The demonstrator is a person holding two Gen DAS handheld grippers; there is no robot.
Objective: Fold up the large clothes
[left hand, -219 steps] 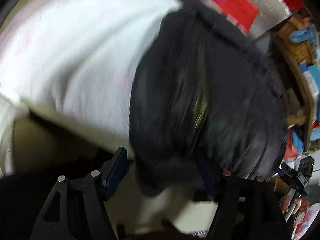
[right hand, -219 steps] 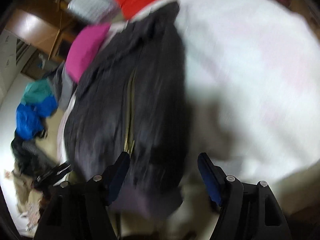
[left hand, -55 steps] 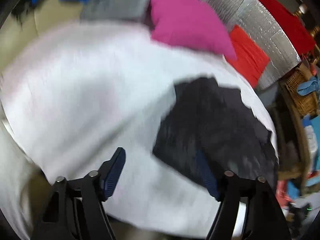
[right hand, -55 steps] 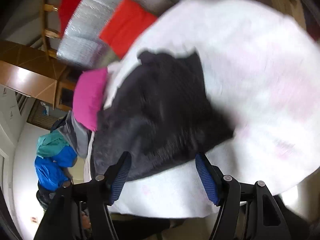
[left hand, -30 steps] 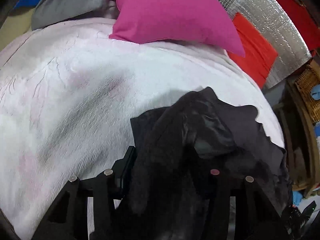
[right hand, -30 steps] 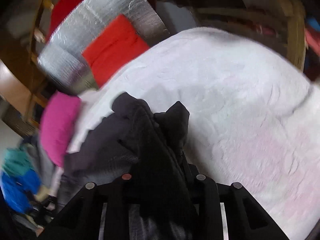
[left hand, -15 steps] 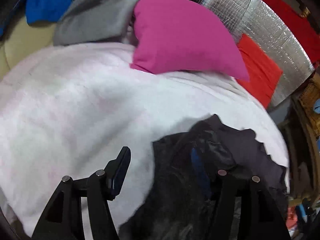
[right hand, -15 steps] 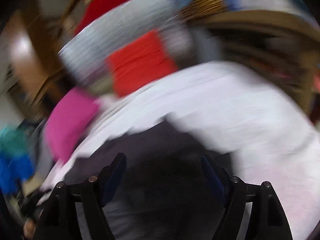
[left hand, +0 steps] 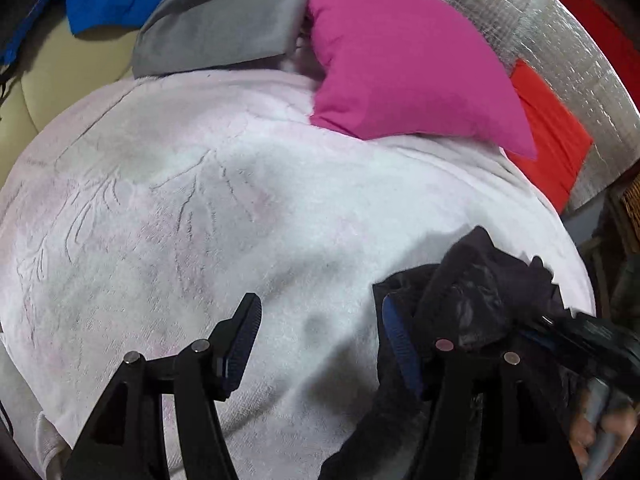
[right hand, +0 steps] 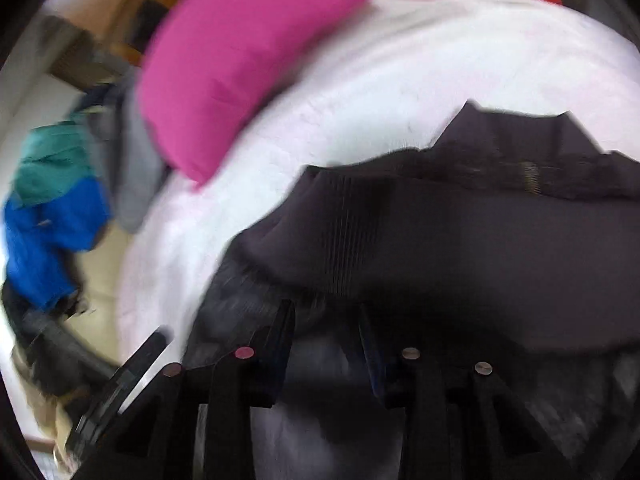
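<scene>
Mid-fold on the dark jacket (right hand: 460, 240), bunched at the near right of the pink blanket (left hand: 200, 200): left tongs (left hand: 318, 336) spread and empty beside it, right tongs (right hand: 326, 332) part-open over its ribbed hem, grip unclear; next, probably pinching an edge and flattening.

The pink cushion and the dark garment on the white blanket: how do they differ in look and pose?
The pink cushion is bright, smooth and plump; the dark garment is almost black, limp and crumpled. The cushion rests at the far edge of the white blanket, beside grey cloth; the garment lies near, against the open left tool. Both are soft and lie on the blanket.
</scene>
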